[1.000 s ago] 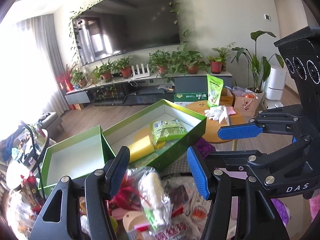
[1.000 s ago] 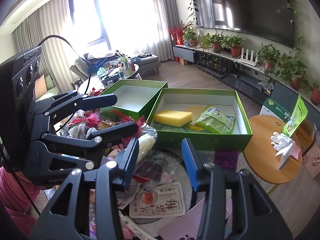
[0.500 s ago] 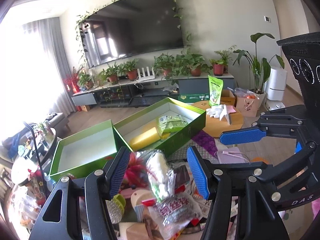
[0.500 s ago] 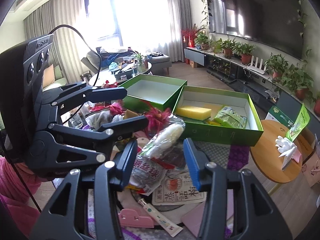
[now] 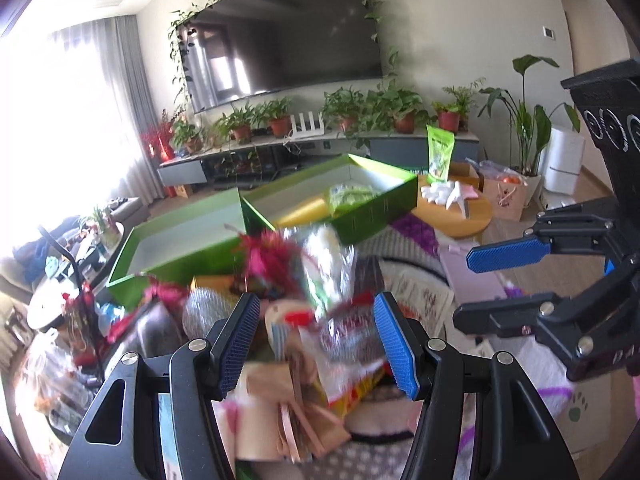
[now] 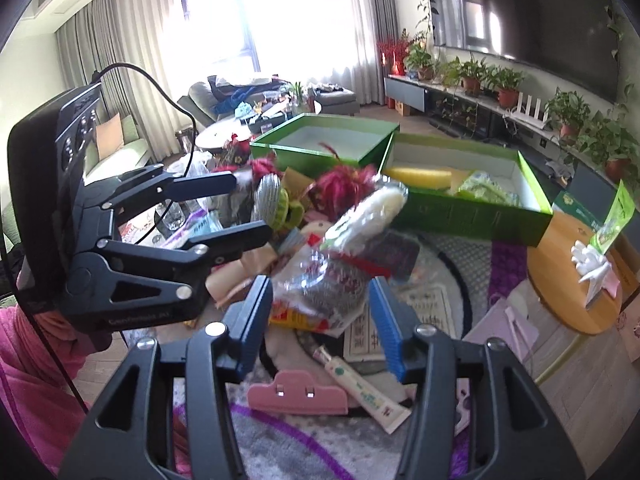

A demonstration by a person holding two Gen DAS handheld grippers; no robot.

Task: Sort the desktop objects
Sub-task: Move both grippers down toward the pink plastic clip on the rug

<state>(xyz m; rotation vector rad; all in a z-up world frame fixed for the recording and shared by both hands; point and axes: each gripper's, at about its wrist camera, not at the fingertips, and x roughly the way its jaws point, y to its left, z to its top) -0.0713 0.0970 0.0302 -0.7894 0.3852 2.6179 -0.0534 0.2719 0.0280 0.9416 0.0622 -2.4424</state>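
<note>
Both grippers (image 5: 316, 344) lower, right fingers (image 6: 386, 320) wider.

you're in a living room | big black wall-mounted TV (image 5: 286, 36) with trailing vines | potted green plants (image 5: 372, 108) on low grey media console (image 6: 408, 94) | grey floor-length curtains (image 6: 120, 40), blown-out window glare | round wooden side table (image 5: 456, 216) | wood floor (image 6: 580, 364)

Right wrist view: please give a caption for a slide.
Open right gripper above a clear plastic snack bag before two green boxes.

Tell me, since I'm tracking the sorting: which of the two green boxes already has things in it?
The green box nearer the TV wall: a yellow sponge and a green packet lie inside. The other green box, nearer the window, shows only a bare white floor.
</note>
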